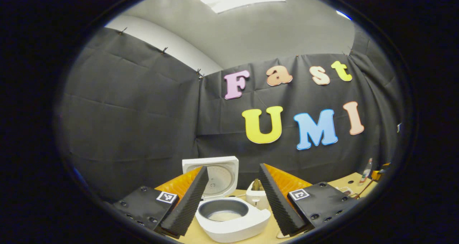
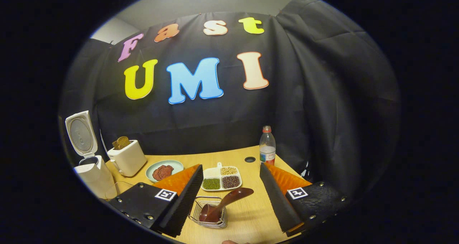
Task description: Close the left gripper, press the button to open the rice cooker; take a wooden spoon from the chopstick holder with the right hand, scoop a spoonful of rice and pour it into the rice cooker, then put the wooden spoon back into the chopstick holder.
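In the left gripper view the white rice cooker [image 1: 233, 226] stands right ahead with its lid [image 1: 215, 174] raised. A little white rice lies in its grey pot [image 1: 224, 212]. My left gripper [image 1: 233, 168] hangs open just above and in front of it, holding nothing. In the right gripper view a dark wooden spoon [image 2: 226, 202] lies slanted in the wire chopstick holder [image 2: 200, 219], low between the fingers. My right gripper [image 2: 231, 167] is open and clear of the spoon. Behind the holder is a white divided tray [image 2: 218, 170] of rice and beans. The open cooker [image 2: 91, 172] stands far left.
A white toaster [image 2: 127, 158] with bread in it sits beside the cooker, also seen as the toaster [image 1: 256, 197] behind the pot. A plate [image 2: 175, 164] of reddish food, a water bottle [image 2: 267, 147] and a cable hole [image 2: 250, 159] are on the wooden table [image 2: 247, 215].
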The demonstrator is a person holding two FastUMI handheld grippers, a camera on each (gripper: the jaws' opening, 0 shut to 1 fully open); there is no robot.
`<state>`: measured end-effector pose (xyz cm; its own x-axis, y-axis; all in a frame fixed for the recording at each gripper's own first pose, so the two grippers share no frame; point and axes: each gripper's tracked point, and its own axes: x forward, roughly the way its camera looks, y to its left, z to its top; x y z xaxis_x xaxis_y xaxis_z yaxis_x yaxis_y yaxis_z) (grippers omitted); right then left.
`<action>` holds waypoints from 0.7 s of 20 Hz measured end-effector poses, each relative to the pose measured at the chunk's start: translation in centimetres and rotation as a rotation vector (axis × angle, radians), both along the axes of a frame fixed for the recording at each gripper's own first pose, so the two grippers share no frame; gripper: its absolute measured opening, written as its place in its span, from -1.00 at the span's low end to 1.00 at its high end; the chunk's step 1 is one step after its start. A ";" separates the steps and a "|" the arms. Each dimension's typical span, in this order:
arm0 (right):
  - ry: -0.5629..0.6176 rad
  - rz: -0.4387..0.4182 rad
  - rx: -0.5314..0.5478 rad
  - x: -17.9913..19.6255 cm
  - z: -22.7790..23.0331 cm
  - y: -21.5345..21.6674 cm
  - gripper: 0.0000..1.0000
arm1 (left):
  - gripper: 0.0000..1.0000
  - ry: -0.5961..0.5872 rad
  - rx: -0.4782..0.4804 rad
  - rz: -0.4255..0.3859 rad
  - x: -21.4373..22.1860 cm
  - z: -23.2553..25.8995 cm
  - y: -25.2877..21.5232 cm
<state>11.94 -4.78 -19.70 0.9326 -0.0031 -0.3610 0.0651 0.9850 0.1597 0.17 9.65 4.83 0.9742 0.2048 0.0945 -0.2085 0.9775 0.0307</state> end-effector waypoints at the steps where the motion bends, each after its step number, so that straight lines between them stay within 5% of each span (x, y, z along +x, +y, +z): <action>1: 0.024 -0.004 0.021 0.1 -1.0 -0.1 0.95 | 1.00 0.009 0.002 0.005 -0.2 -0.2 0.1; 12: 0.207 -0.001 0.198 0.5 -7.9 1.1 0.94 | 0.95 0.067 0.007 0.066 -2.2 -1.6 1.4; 14: 0.231 0.012 0.208 0.7 -9.0 1.8 0.75 | 1.00 0.071 0.006 0.073 -2.6 -1.7 1.6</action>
